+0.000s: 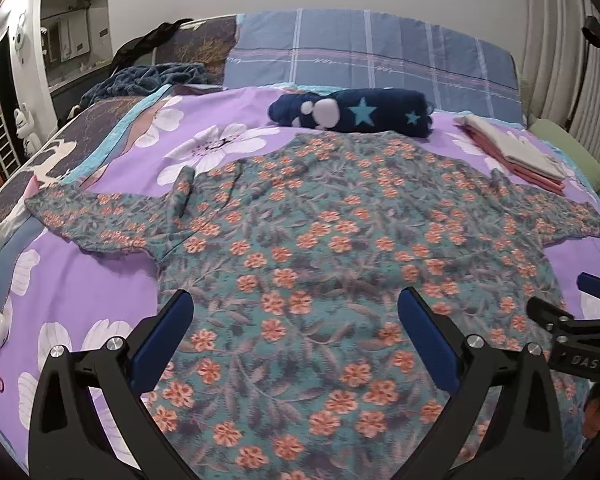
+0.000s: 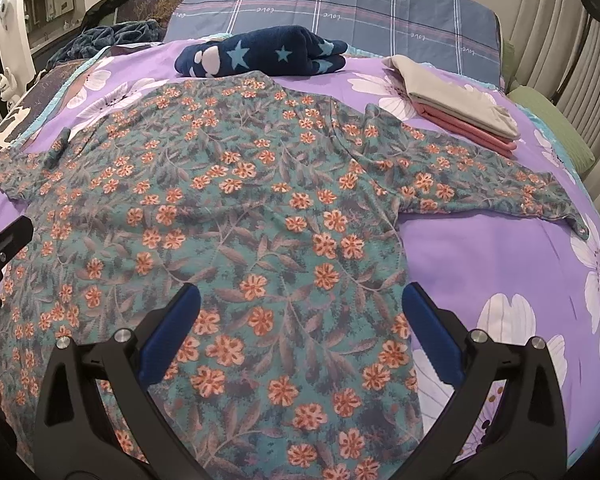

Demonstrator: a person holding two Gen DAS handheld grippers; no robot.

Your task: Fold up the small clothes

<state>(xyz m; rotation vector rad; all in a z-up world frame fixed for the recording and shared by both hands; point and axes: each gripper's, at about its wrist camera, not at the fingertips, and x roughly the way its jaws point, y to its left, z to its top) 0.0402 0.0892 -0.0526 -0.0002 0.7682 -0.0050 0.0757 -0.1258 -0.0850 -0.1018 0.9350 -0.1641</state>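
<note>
Because the teal cotton shirt printed with orange flowers (image 1: 320, 240) lies flat on the purple floral bedspread (image 2: 500, 264) with its hem nearest and collar at twelve o'clock, its sleeves run from nine to three o'clock. The left hand-held gripper (image 1: 296, 336) hovers released over the hem's nine o'clock half, nearer that sleeve. The right hand-held gripper (image 2: 300, 328), also released, straddles the three o'clock side seam, nearer the other sleeve.

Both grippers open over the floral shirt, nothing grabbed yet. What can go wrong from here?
1. The floral shirt lies directly on the purple sheet; a deep pinch could grab both.
2. Its collar end touches the star blanket; folding may drag it.
3. The folded stack sits close beside the right sleeve.
</note>
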